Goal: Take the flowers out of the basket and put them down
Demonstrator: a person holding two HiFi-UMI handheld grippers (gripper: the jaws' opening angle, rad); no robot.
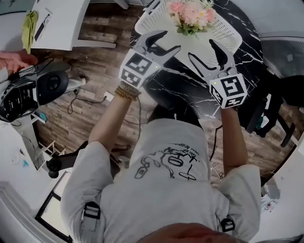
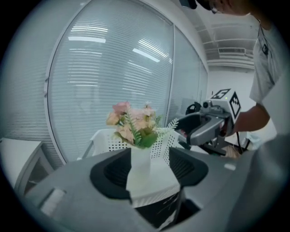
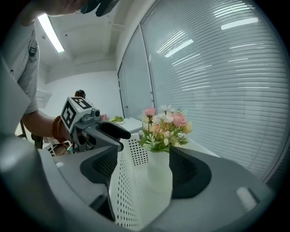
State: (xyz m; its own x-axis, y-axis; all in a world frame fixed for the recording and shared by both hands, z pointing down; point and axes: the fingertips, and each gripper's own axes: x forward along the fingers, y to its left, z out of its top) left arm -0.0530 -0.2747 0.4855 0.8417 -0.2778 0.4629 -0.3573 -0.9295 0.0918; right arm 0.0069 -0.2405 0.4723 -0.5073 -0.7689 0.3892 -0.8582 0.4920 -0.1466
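Note:
A bunch of pink and cream flowers [image 1: 192, 14] stands in a white vase inside a white perforated basket [image 1: 152, 21] on a round black marble table [image 1: 190, 90]. My left gripper [image 1: 170, 40] hovers open just short of the basket's near left side, and my right gripper [image 1: 201, 49] hovers open short of its near right side. In the left gripper view the flowers [image 2: 133, 124] and vase [image 2: 140, 165] show straight ahead between the wide jaws, untouched. In the right gripper view the flowers [image 3: 165, 124] rise behind the basket wall [image 3: 131, 181].
A white desk [image 1: 66, 23] with a yellow-green cloth [image 1: 29, 26] stands far left. A black machine [image 1: 33, 90] and cables lie on the wooden floor at left. A black chair [image 1: 270, 114] is at the right. A glass wall with blinds [image 2: 104, 68] is behind the table.

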